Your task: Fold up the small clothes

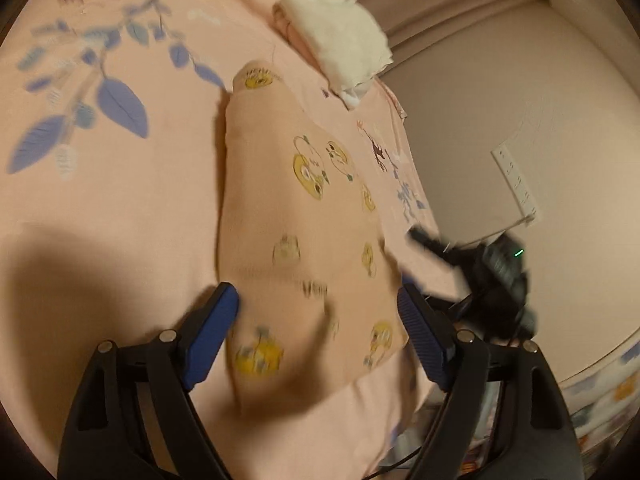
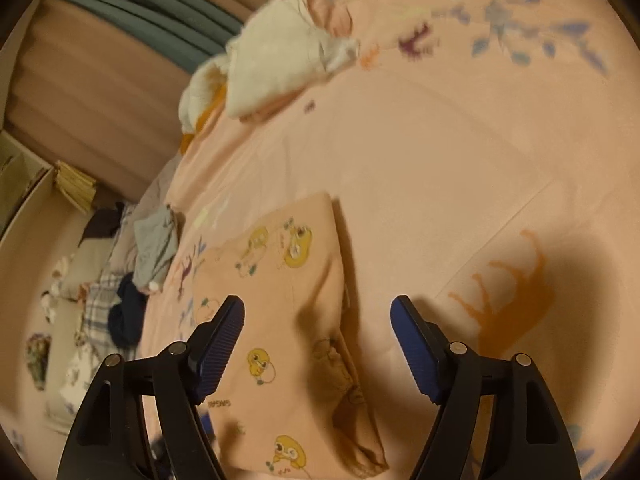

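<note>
With both the left gripper [image 1: 318, 312] and right gripper [image 2: 318, 326] released, the folded garment [image 1: 304, 216] may spring open if snagged.

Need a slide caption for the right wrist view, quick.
Right gripper open above a folded pink garment on the bedsheet.

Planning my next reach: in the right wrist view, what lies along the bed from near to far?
Right gripper, open → folded pink duck-print garment → bare stretch of pink bedsheet → white folded clothes at the far edge.
</note>
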A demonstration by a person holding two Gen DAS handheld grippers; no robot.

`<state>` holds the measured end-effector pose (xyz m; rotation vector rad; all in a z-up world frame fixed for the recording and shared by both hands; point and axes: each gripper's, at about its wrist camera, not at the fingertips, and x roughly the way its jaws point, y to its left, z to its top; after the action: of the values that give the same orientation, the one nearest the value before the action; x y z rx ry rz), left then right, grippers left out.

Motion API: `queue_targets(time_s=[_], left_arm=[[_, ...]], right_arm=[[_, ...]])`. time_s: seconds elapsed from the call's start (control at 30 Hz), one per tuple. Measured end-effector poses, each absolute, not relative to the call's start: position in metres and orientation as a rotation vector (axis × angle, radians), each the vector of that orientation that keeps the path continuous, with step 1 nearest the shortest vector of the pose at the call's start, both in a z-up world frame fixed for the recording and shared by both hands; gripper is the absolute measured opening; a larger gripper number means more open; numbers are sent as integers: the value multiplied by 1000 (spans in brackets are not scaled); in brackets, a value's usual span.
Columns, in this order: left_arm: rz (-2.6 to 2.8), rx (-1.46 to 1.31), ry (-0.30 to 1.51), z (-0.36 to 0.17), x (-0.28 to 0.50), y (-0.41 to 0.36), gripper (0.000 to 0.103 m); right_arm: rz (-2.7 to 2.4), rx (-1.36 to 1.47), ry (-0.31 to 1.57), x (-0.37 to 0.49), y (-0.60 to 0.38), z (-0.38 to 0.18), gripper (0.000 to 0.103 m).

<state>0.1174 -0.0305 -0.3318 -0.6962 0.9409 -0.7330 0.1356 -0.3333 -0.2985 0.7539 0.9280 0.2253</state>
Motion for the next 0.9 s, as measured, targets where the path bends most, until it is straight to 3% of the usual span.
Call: queue_targets(time_s=[0.1, 0.33, 0.4, 0.47, 0.57, 0.7, 0.83, 0.9], left_arm=[[-825, -730, 1031, -332, 144, -45, 96], [-923, -841, 1138, -330, 181, -60, 96], [-909, -837, 1179, -328, 182, -54, 90], [-789, -839, 1237, -327, 177, -41, 72], [-670, -881, 1160, -321, 165, -15, 81], [-478, -725, 1050, -309, 164, -4, 84], [-658, -847, 1130, -320, 187, -30, 85], [-708, -843, 1128, -316, 191, -46, 92]], right_arm=[[256, 762, 979, 146, -331, -308, 76], [509, 788, 980, 174, -305, -319, 78], [531, 786, 981, 175, -305, -321, 71], [523, 792, 982, 172, -312, -323, 54], [567, 874, 968, 170, -325, -330, 49], [561, 885, 952, 168, -322, -331, 48], [527, 832, 956, 169, -314, -327, 48], [535, 841, 955, 169, -318, -328, 48]])
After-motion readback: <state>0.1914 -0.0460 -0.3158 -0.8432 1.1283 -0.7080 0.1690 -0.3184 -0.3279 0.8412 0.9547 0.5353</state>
